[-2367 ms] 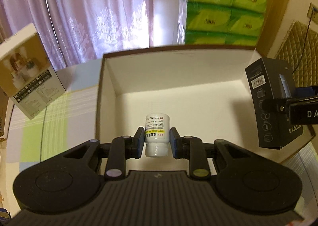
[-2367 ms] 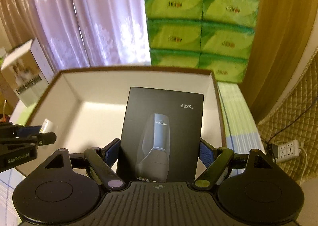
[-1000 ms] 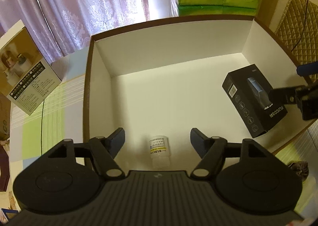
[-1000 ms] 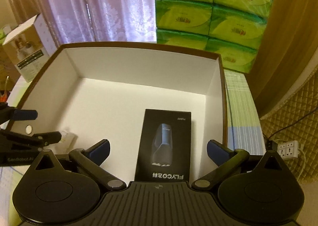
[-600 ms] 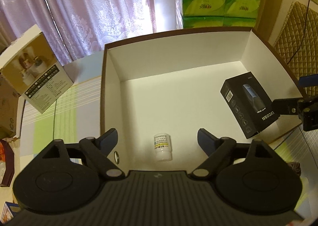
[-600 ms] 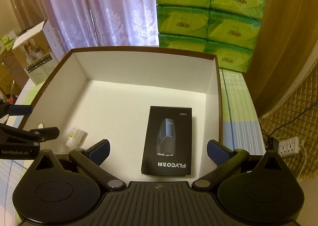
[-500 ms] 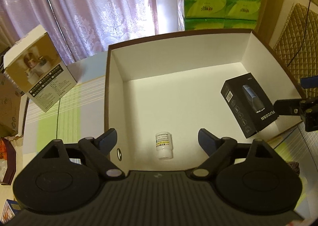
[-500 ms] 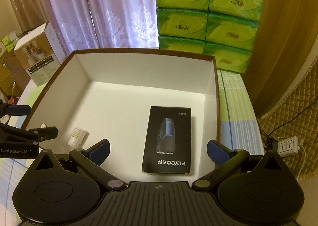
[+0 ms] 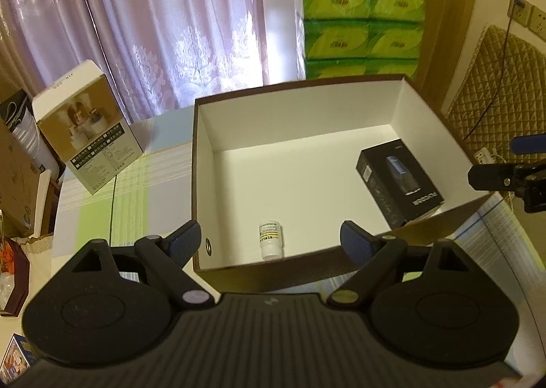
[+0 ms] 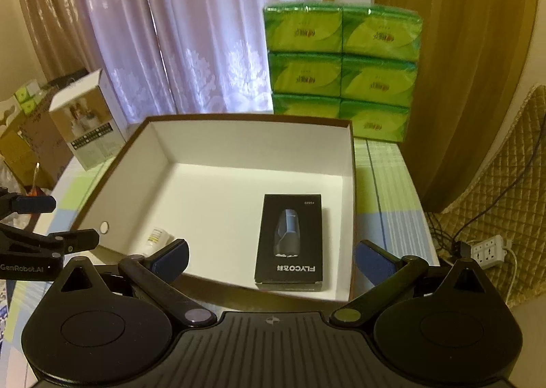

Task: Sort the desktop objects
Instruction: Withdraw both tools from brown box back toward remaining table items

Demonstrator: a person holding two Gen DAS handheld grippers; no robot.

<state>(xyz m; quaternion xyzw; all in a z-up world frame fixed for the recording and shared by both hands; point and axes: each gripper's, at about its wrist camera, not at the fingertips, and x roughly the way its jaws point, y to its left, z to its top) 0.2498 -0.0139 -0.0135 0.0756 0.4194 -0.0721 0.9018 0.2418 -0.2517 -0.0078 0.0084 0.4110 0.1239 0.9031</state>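
A brown box with a white inside stands on the table. A small white medicine bottle lies on its floor near the front left corner. Flat at the box's right side lies a black shaver carton. My left gripper is open, raised just before the front wall, nothing between its fingers. My right gripper is open too, held back over the front wall near the carton. The right view catches the left gripper from the side.
A white product box stands left of the brown box. Green tissue packs are stacked behind it. A power strip and cables lie on the floor at right. Cardboard boxes sit at far left.
Both grippers have let go, opened and drawn back and up from the box. The bottle and the carton now lie on the box floor.
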